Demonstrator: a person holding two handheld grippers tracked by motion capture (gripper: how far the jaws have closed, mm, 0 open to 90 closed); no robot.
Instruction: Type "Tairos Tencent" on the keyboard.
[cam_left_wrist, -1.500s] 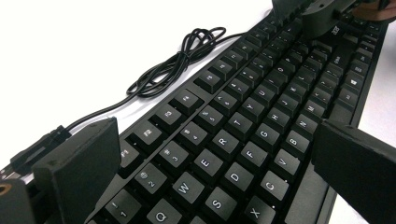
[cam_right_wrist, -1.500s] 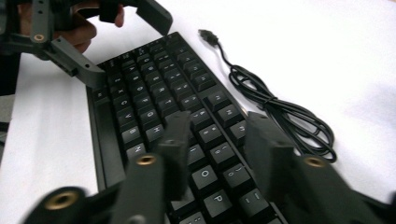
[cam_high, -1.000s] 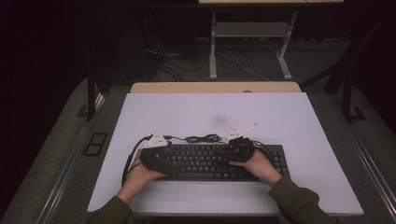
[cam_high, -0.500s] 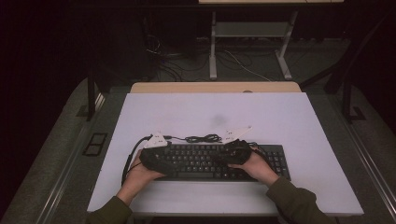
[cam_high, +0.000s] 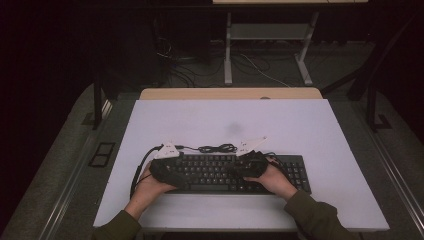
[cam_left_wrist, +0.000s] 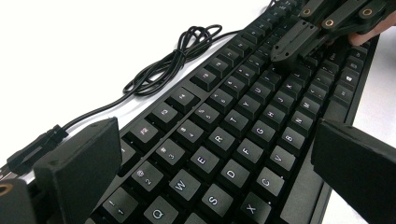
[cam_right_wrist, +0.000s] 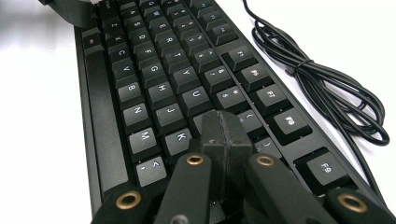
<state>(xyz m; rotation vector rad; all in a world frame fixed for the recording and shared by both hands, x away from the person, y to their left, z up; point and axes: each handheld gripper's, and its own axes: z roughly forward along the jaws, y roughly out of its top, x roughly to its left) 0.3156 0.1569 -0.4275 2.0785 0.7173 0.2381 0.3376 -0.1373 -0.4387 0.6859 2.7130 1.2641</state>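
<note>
A black keyboard (cam_high: 225, 172) lies near the front of the white table (cam_high: 310, 130), with its coiled cable (cam_high: 217, 148) just behind it. My left gripper (cam_high: 176, 172) hovers over the keyboard's left end. In the left gripper view this gripper (cam_left_wrist: 219, 172) is open, its jaws standing wide apart above the letter keys (cam_left_wrist: 233, 140), one near the back edge and one near the front edge. My right gripper (cam_high: 243, 169) is over the middle of the keyboard. Seen in the right gripper view, it (cam_right_wrist: 226, 135) is shut, empty, its tip down on the keys beside K (cam_right_wrist: 180, 140).
A wooden board (cam_high: 230, 93) sits along the table's far edge. Beyond it, on the dark floor, a metal stand (cam_high: 265, 45) and loose cables are visible. A floor rail (cam_high: 65, 195) runs along the table's left side. The back half of the table is bare.
My right gripper has shifted a little to the left along the keyboard, still shut. The left gripper and the keyboard have stayed put.
</note>
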